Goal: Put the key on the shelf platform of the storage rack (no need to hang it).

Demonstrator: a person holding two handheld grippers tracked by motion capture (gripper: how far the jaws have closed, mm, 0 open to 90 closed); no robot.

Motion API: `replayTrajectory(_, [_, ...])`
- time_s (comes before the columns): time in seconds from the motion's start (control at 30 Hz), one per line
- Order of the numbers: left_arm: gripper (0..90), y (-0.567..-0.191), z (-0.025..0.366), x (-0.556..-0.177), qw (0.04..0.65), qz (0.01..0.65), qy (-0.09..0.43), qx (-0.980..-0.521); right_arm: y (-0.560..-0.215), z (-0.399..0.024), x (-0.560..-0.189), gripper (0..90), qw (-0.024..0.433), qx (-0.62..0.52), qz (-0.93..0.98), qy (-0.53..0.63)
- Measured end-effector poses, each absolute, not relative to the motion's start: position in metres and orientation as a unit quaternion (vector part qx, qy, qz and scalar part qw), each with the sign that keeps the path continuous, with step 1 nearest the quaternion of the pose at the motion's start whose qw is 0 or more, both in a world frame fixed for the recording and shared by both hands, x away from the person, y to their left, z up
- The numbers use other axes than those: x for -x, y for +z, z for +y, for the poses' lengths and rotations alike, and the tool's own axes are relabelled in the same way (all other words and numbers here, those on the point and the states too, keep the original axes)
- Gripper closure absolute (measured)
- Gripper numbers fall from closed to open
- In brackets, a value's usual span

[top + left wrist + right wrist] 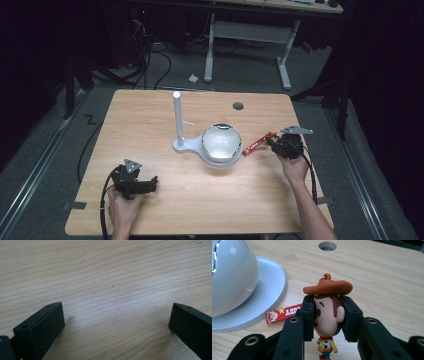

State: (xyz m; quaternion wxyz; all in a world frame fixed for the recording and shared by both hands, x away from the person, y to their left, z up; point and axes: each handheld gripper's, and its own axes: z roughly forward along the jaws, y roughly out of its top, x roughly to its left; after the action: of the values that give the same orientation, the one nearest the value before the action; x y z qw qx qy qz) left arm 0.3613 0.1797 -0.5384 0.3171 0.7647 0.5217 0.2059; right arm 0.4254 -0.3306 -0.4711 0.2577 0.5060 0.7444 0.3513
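While the person's left hand [121, 209] rests near the front left of the wooden table [150, 107] in the high view, the left gripper [150, 184] lies low over the boards with nothing near its tips. At the right side, the right gripper [272, 143] is held in the right hand [295, 167], pointing toward a glossy white dome [221, 141] that sits on a flat white base [187, 146] with an upright white post [177, 117]. A red strap [256, 144] runs from the gripper's tip toward the dome's base — it ends just beside it. A round cable hole [238, 106] lies farther back on the table.

From the left gripper view, the two black jaws stand wide apart over bare wood grain, released and grasping nothing.

Seen from the right gripper view, the jaws are clenched on the head of a small cowboy figure keychain [328, 315] — one pad on each side of the face, under the wide brown hat. Its little body hangs below the pads, above the wood. The red strap, printed with a star and a small face, lies behind the left jaw, by the rim of the white base; the dome rises at the upper left.
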Motion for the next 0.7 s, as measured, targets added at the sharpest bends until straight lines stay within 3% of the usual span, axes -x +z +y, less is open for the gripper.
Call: replayTrajectory(0.7, [0.6, -0.539, 0.179, -0.362, 0.318, 0.522, 0.207, -0.764, -0.431, -0.334, -0.407, 67.9, 0.27, -0.47, 0.745, 0.388])
